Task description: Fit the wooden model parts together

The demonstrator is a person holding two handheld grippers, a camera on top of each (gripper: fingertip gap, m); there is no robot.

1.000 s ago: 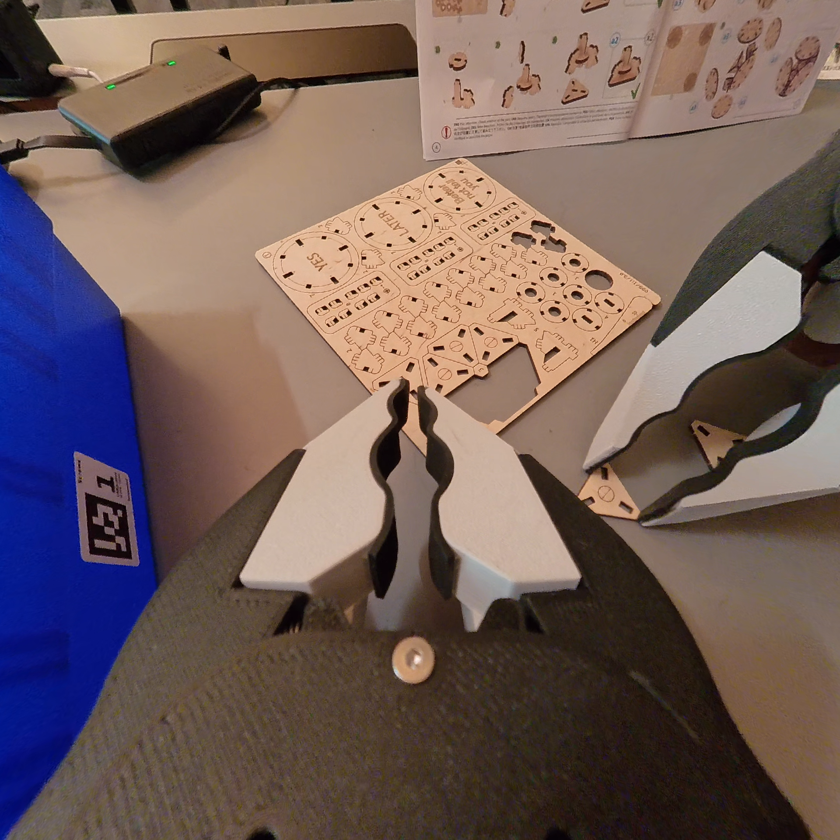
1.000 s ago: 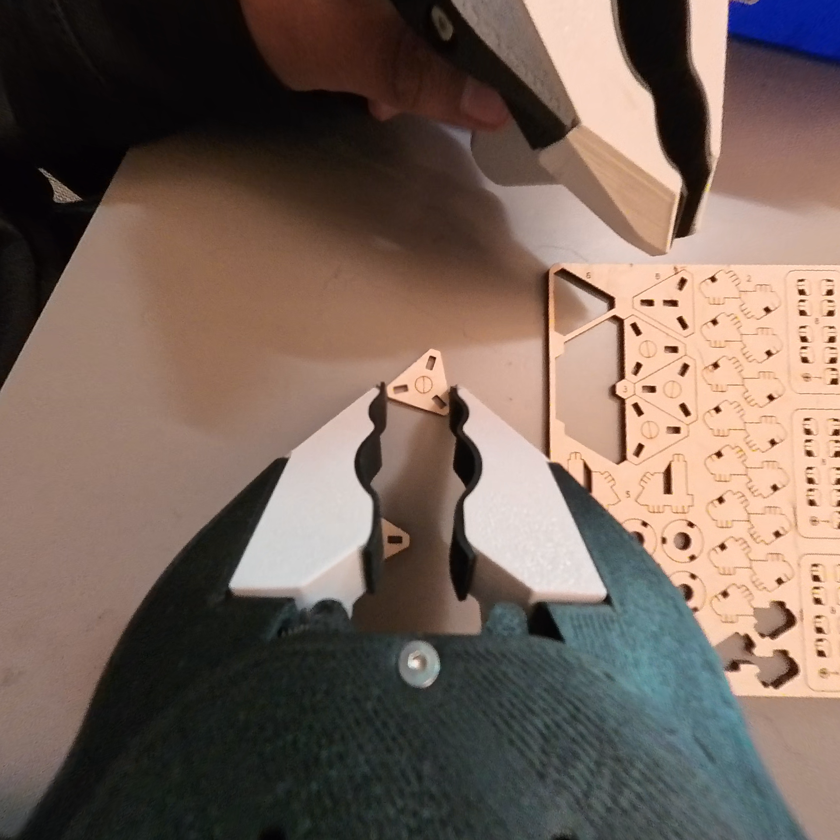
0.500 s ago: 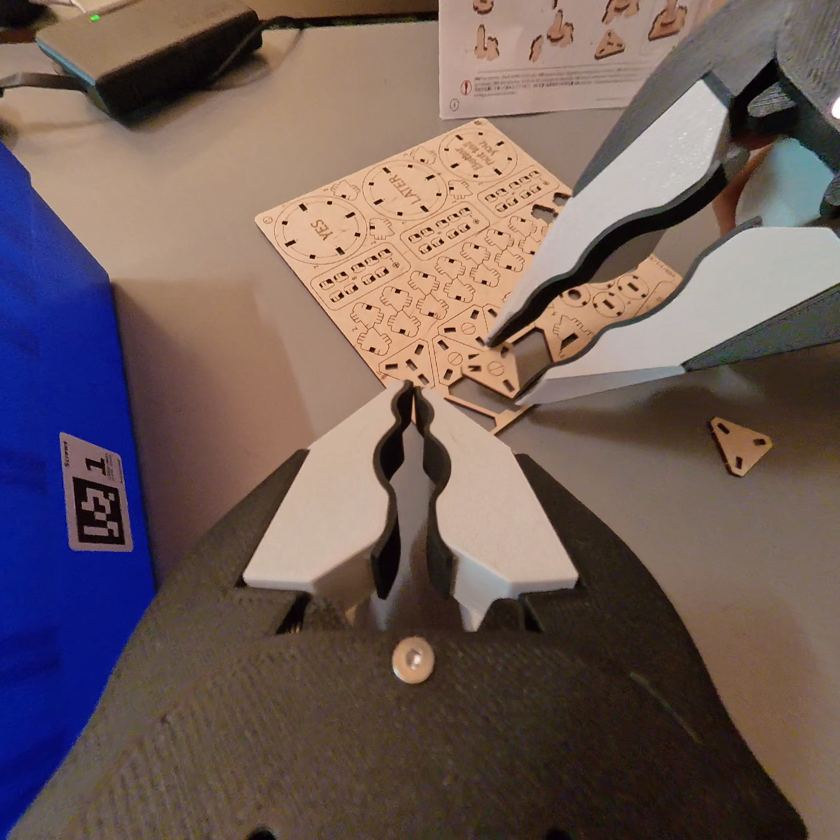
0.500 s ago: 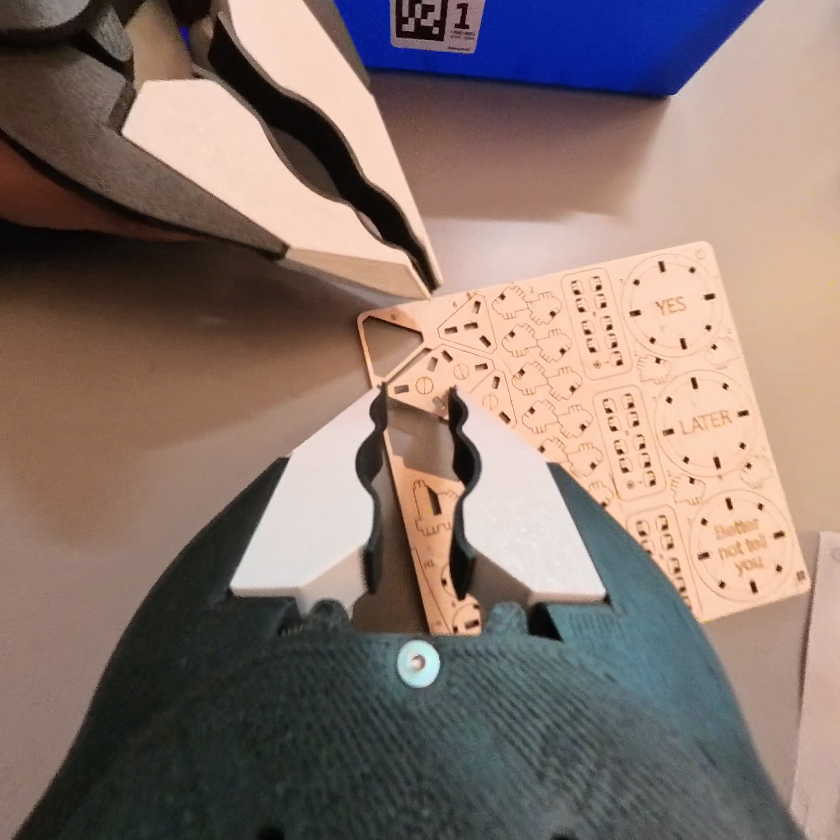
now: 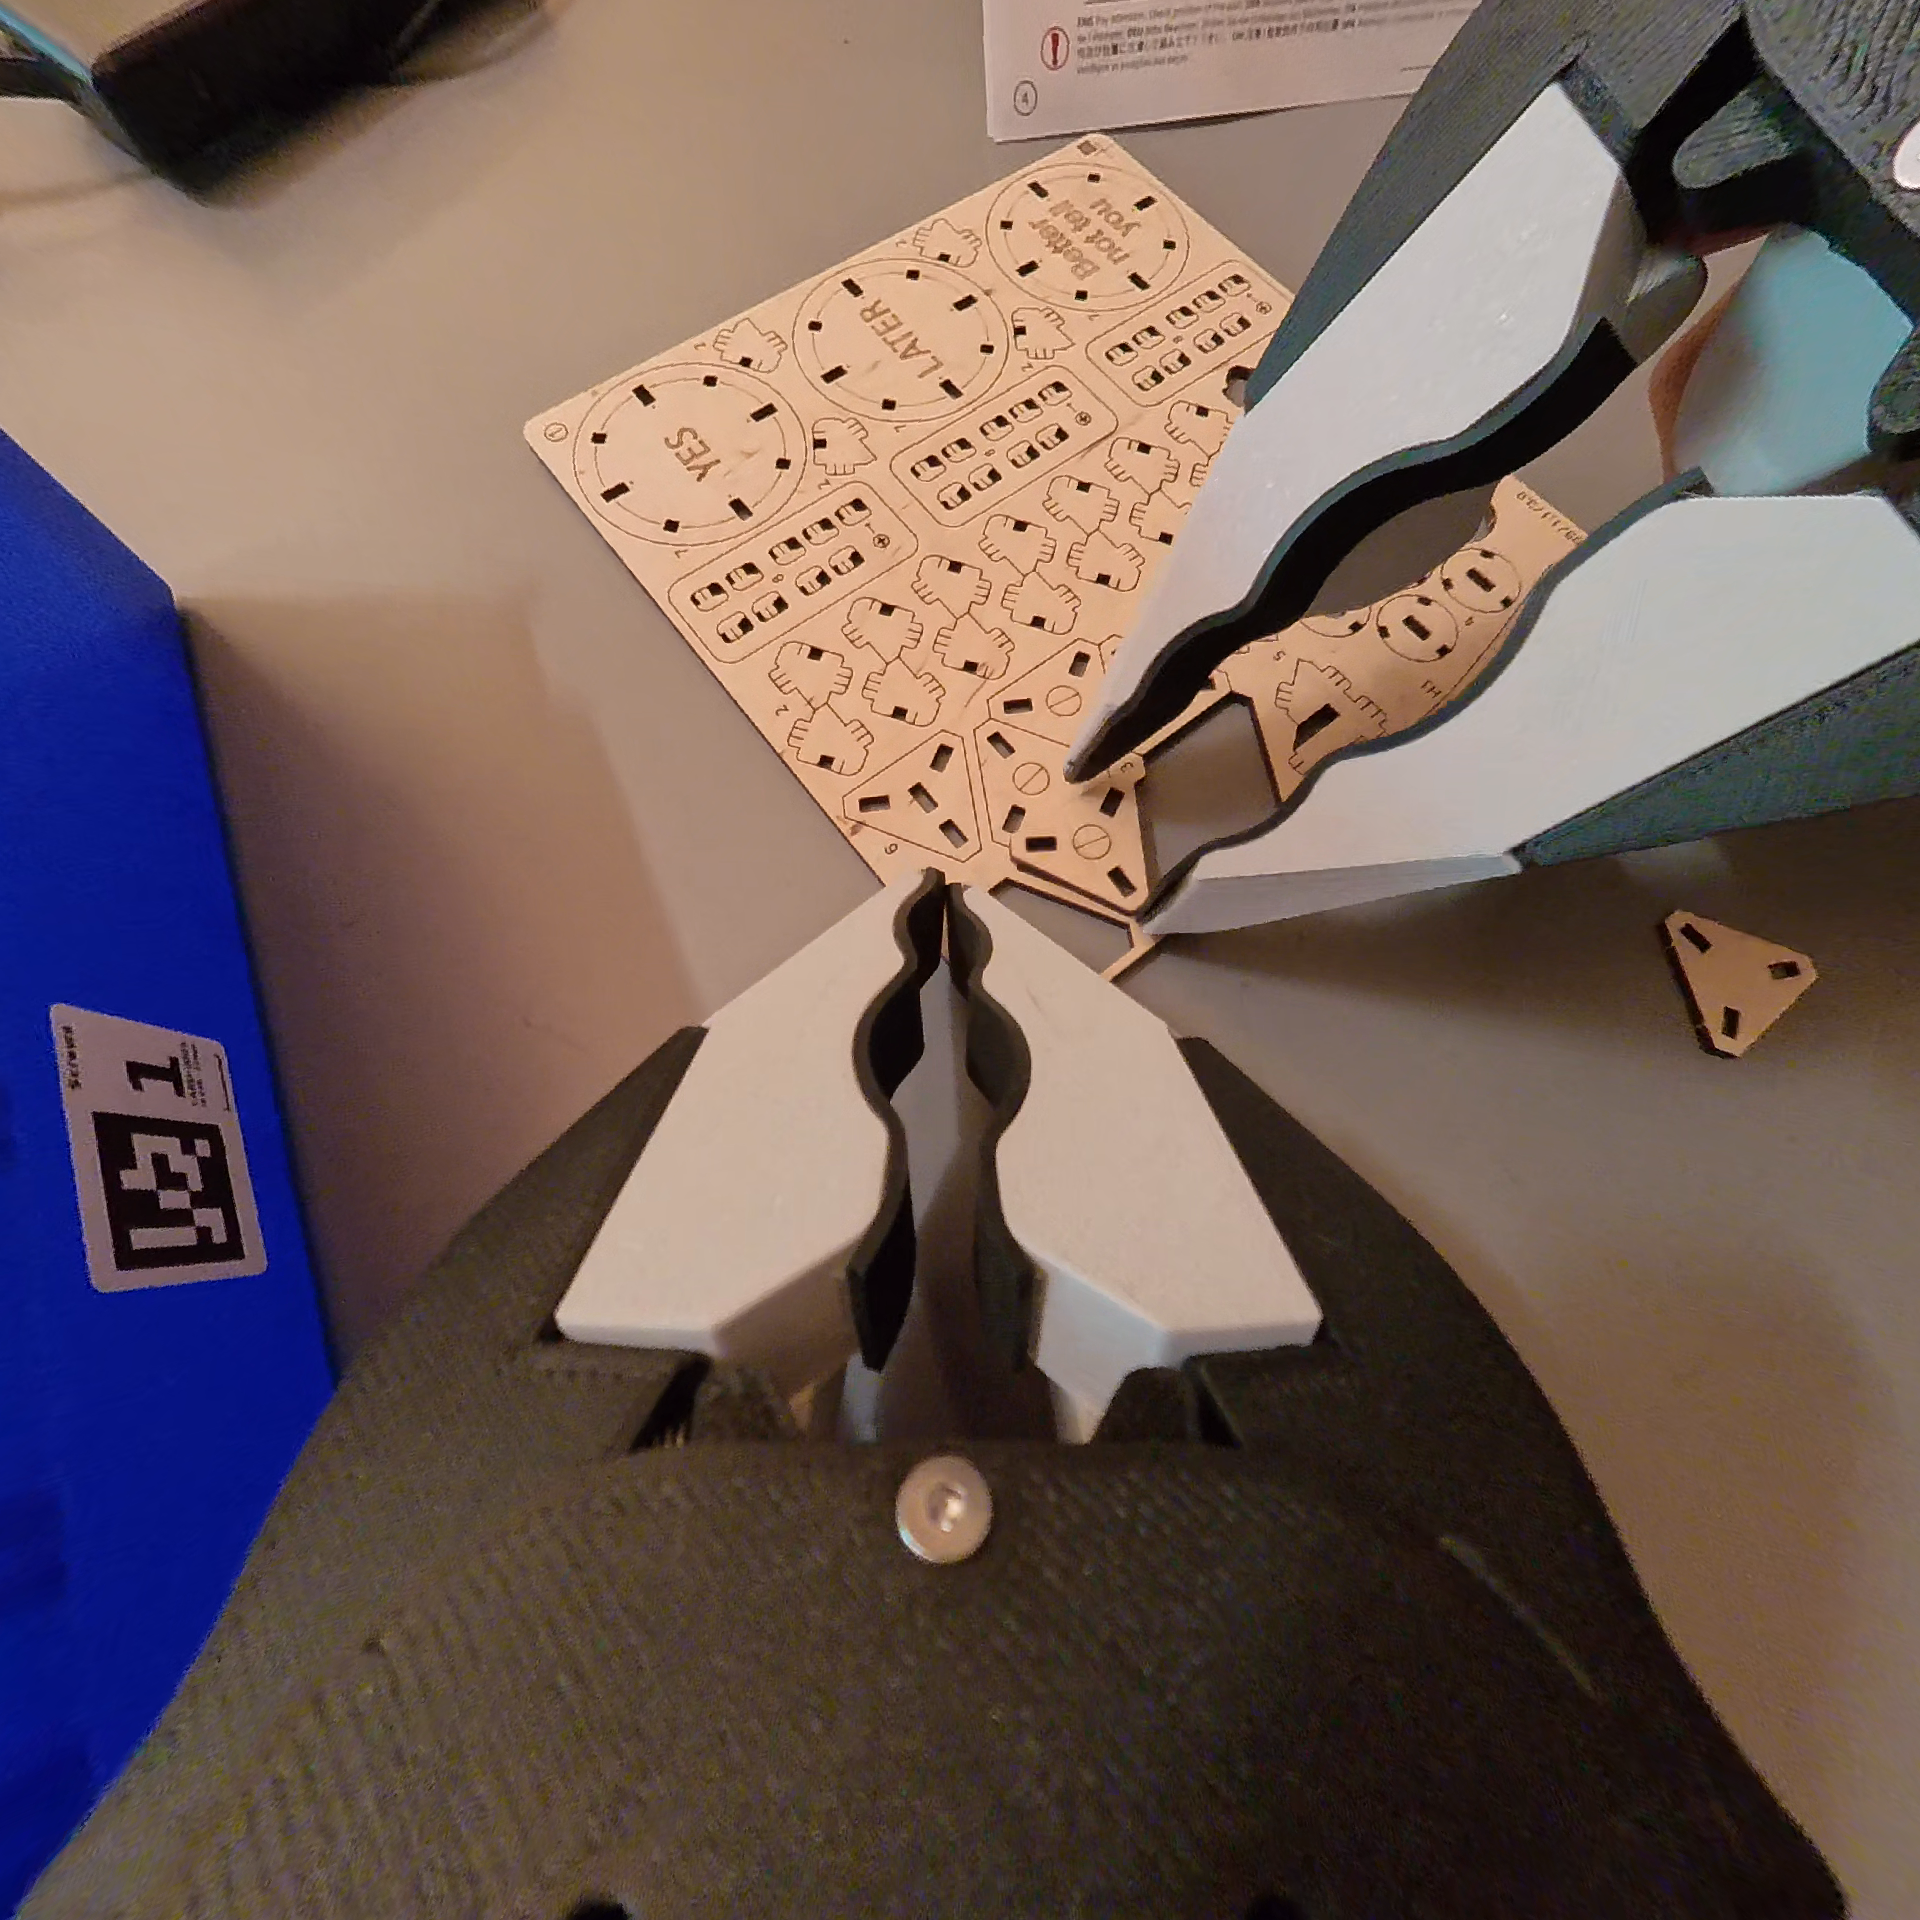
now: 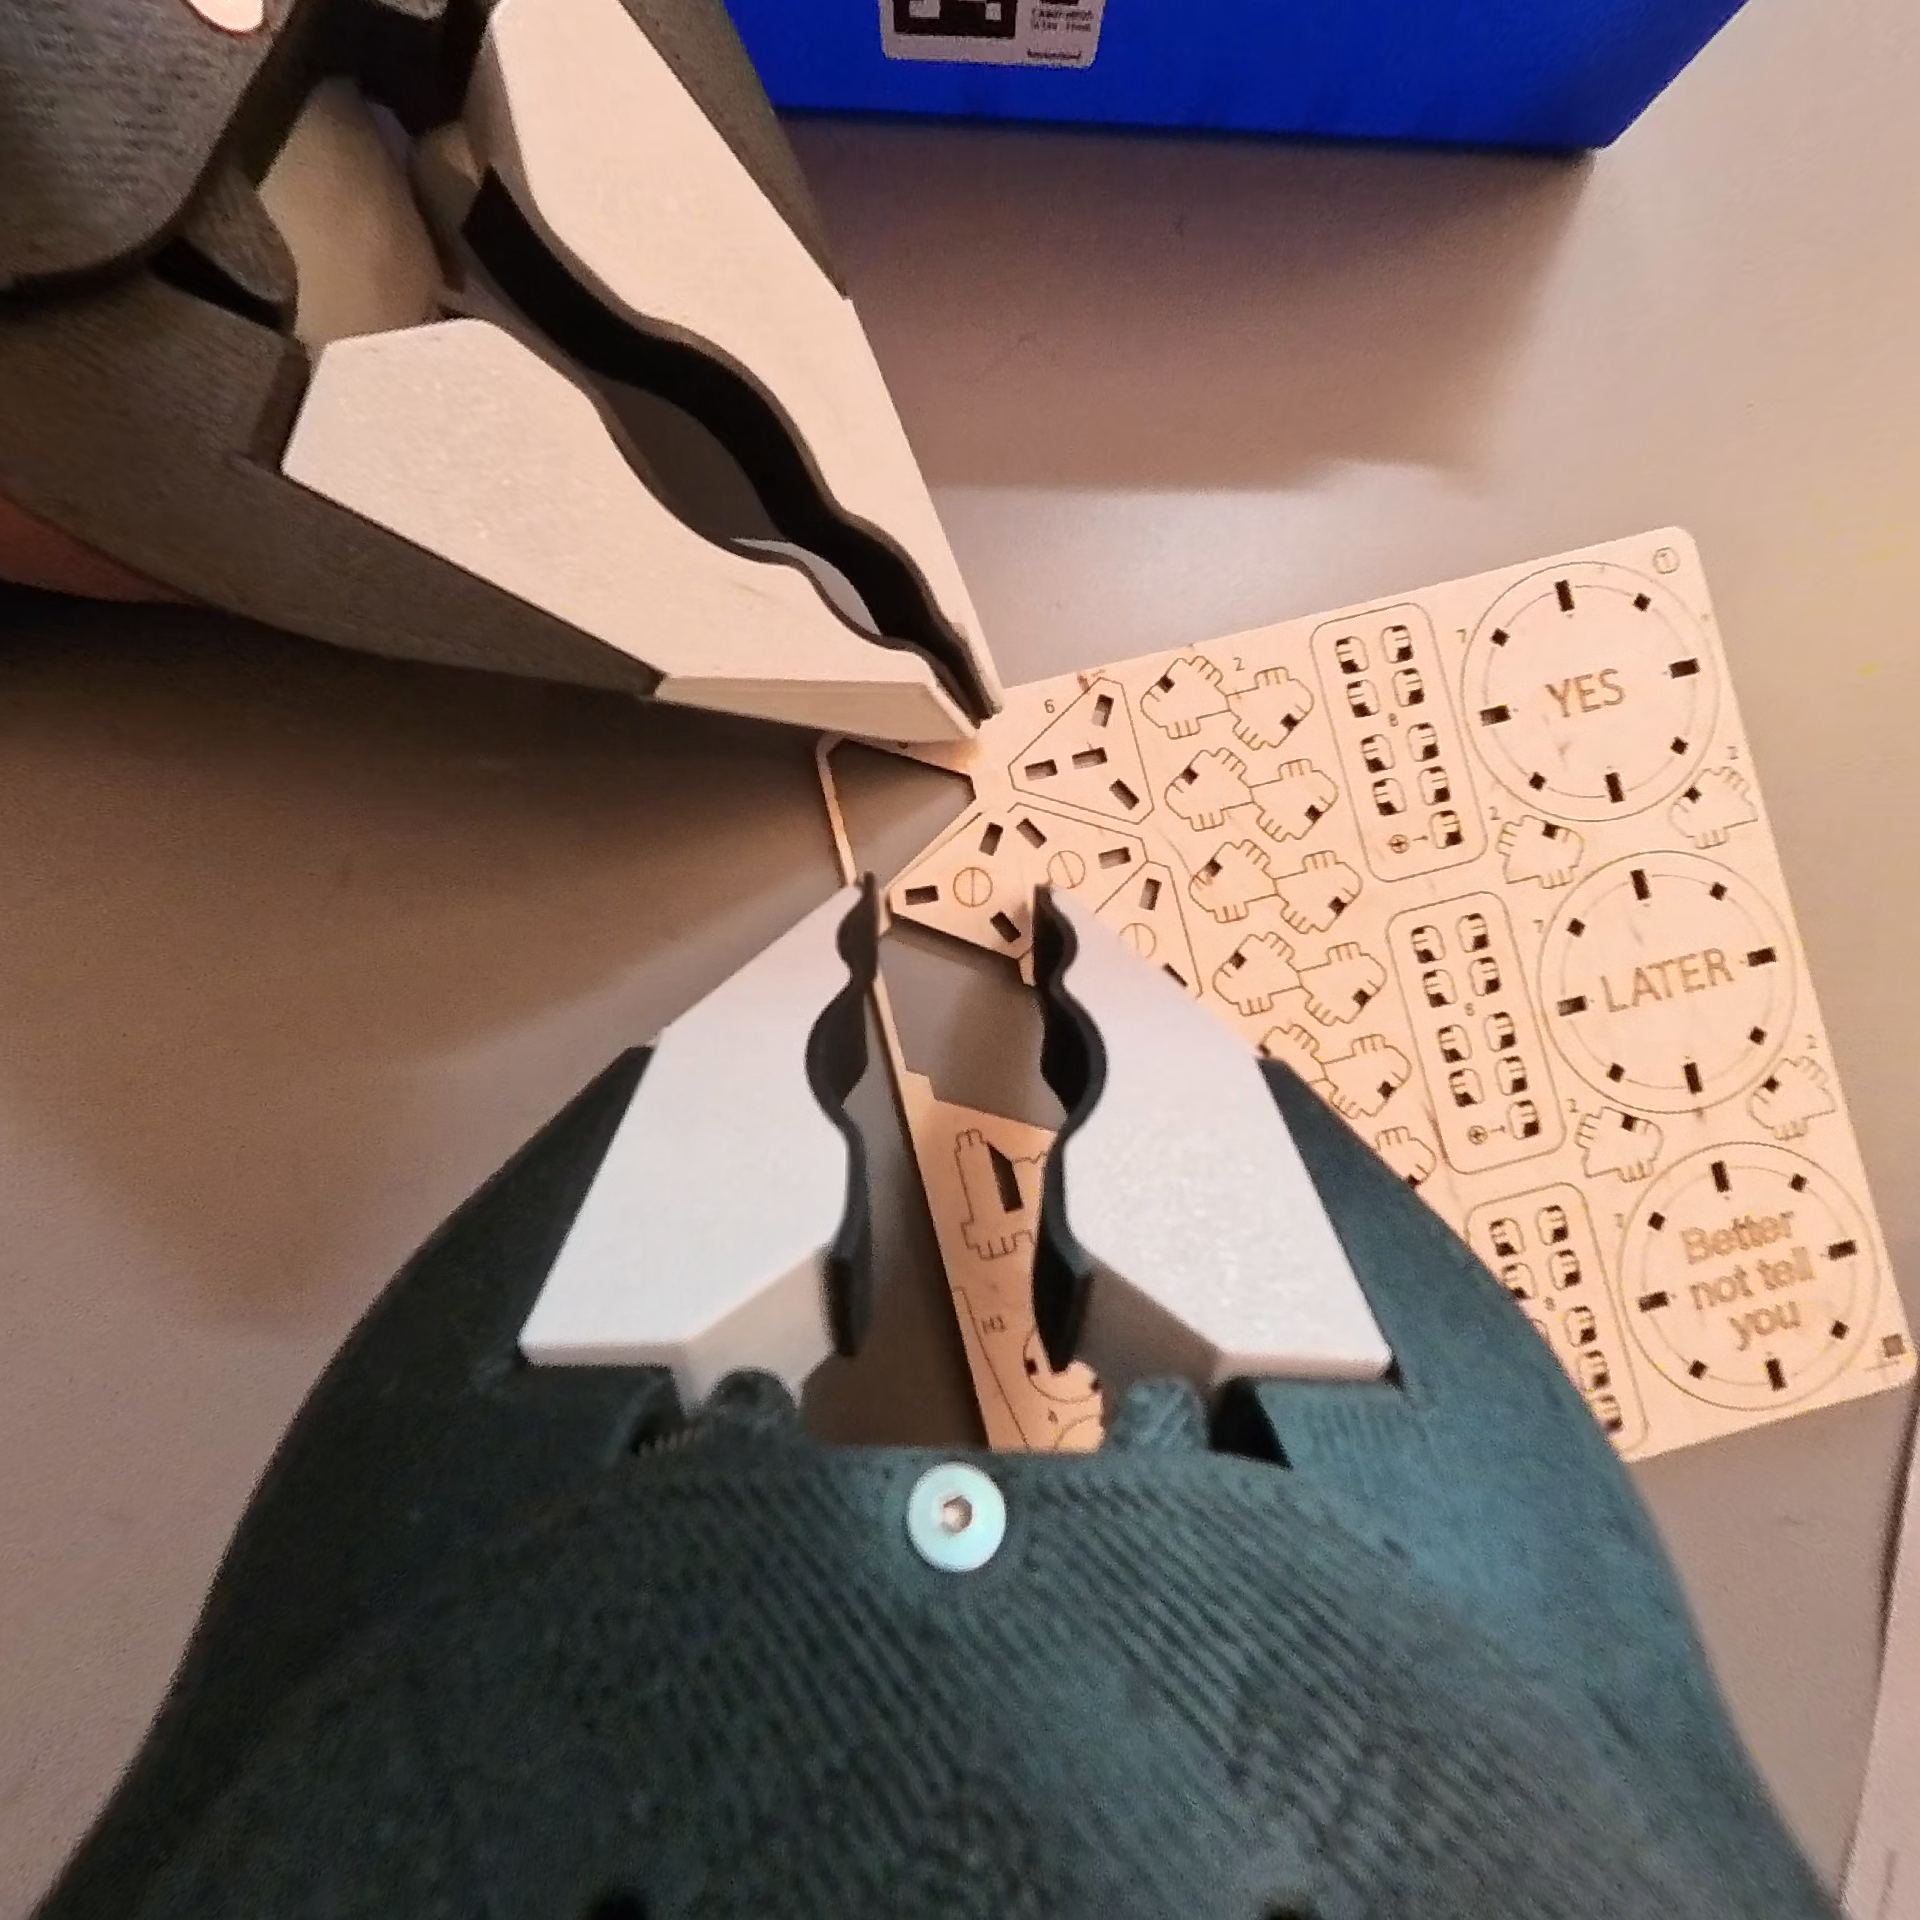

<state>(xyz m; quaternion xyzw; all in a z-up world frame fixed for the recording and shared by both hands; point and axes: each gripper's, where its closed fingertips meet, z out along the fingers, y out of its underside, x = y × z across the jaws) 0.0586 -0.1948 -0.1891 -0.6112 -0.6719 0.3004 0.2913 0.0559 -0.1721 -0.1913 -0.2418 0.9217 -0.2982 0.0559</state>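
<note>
A thin wooden sheet [image 5: 831,540] of laser-cut puzzle parts lies flat on the grey table [image 5: 468,312]. My left gripper [image 5: 943,883] is shut and empty, and its tips rest on the sheet's near corner. The right wrist view shows it [image 6: 971,717] on that corner of the sheet [image 6: 1455,935]. My right gripper [image 6: 951,904] is open, with its tips down at the sheet beside an empty cut-out. A triangular piece [image 6: 966,894] still in the sheet lies between its fingertips, one corner slightly raised. The left wrist view shows the same gripper [image 5: 1117,842] and piece [image 5: 1070,831].
A loose wooden triangle [image 5: 1735,982] lies on the table to the right. A blue box [image 5: 125,935] with a tag stands at the left, and also shows in the right wrist view [image 6: 1247,62]. An instruction booklet [image 5: 1195,62] and a black device [image 5: 260,83] lie at the far side. Both grippers' tips are close together, under 4 cm apart. My right gripper's tips are some 12 centimeters from the loose wooden triangle [image 5: 1735,982].
My right gripper left the loose triangles on the table and came over to the sheet's cut-out corner, staying open. My left gripper stayed shut and edged forward onto the sheet's corner.
</note>
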